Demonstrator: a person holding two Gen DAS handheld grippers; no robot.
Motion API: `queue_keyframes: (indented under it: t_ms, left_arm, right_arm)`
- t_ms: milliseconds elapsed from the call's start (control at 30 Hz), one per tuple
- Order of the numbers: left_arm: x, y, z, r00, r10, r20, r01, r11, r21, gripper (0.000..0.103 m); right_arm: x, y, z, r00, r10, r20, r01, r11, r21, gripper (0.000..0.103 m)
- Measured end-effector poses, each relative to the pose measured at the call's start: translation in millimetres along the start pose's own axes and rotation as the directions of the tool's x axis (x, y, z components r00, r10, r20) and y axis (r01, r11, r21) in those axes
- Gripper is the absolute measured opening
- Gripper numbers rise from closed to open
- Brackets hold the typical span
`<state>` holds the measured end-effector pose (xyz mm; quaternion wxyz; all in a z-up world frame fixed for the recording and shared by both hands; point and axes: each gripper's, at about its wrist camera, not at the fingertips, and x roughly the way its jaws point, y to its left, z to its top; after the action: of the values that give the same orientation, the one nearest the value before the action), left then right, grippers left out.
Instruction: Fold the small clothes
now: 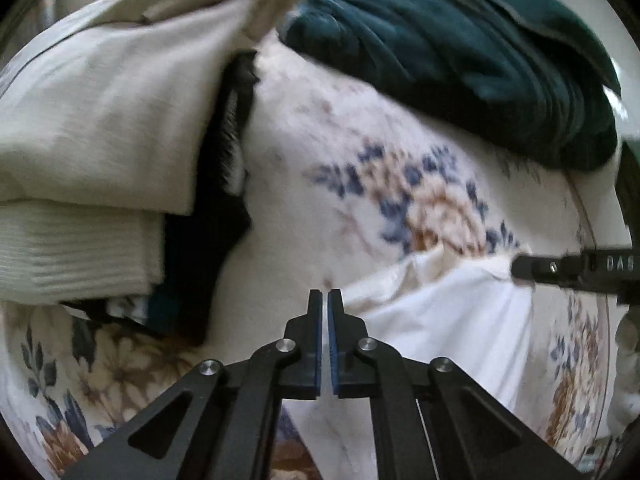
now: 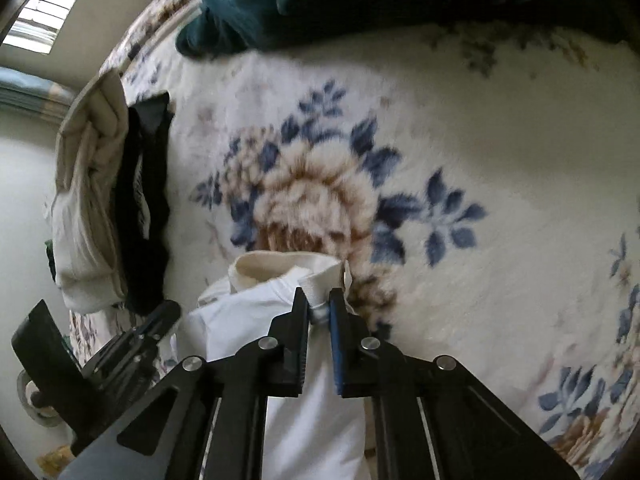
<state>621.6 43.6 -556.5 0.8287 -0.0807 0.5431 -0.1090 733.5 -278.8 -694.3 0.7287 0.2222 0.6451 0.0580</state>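
Note:
A small white garment (image 2: 256,320) lies on the flowered bedspread (image 2: 480,140). My right gripper (image 2: 319,300) is shut on the garment's edge, with white cloth pinched between its blue pads. In the left wrist view the same white garment (image 1: 452,320) lies to the right of my left gripper (image 1: 324,296), whose jaws are nearly together with nothing visible between them. The right gripper's black fingers (image 1: 560,268) reach in from the right edge and touch the garment's far corner. The left gripper (image 2: 160,320) also shows at the lower left of the right wrist view.
A pile of folded clothes stands at the left: cream and white pieces (image 1: 92,152) over black ones (image 1: 216,240). A dark teal blanket (image 1: 460,52) lies heaped at the back of the bed. A window (image 2: 44,12) is at the far left.

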Motion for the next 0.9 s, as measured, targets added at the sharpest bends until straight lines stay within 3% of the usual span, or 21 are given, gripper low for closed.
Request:
queue_keyframes:
  t_ms: [100, 267, 300, 400, 467, 667, 700, 733, 900]
  left_arm:
    - [-1, 11, 5, 1.0, -0.008, 0.004, 0.009, 0.999, -0.04, 0.001]
    - [4, 26, 3, 0.989, -0.129, -0.072, 0.117, 0.982, -0.148, 0.003]
    - [3, 30, 2, 0.985, -0.154, -0.082, 0.139, 0.976, -0.17, 0.008]
    - [-4, 26, -3, 0.972, -0.222, -0.076, 0.208, 0.965, -0.163, 0.035]
    - [-7, 18, -6, 0.967, -0.241, -0.085, 0.229, 0.965, -0.13, 0.04]
    - [19, 0, -19, 0.967, -0.162, -0.199, 0.156, 0.987, -0.047, 0.038]
    - [18, -1, -22, 0.97, -0.161, -0.181, 0.156, 0.987, -0.042, 0.032]
    - [17, -2, -24, 0.977, -0.136, -0.165, 0.132, 0.991, -0.03, 0.009]
    - [8, -15, -23, 0.989, -0.111, -0.093, 0.114, 0.993, 0.028, 0.006]
  right_arm:
    - [-13, -1, -1, 0.999, 0.006, 0.04, -0.006, 1.0, -0.001, 0.009]
    - [-8, -5, 1, 1.0, -0.007, 0.019, 0.007, 1.0, -0.002, 0.009]
    - [-6, -8, 2, 1.0, 0.0, 0.009, 0.0, 1.0, 0.01, 0.009]
    - [-4, -15, 4, 1.0, 0.026, -0.001, -0.025, 0.999, 0.04, 0.009]
    - [-4, -15, 4, 1.0, 0.024, -0.001, -0.024, 0.999, 0.04, 0.009]
    - [-9, -14, 1, 1.0, 0.02, 0.006, -0.02, 0.999, 0.04, 0.009]
    - [-10, -14, 0, 1.0, 0.023, 0.009, -0.023, 0.999, 0.044, 0.009]
    - [-11, -14, -1, 1.0, 0.023, 0.012, -0.023, 0.999, 0.045, 0.009]
    - [-20, -12, -6, 0.999, 0.008, 0.044, -0.01, 0.999, 0.037, 0.009]
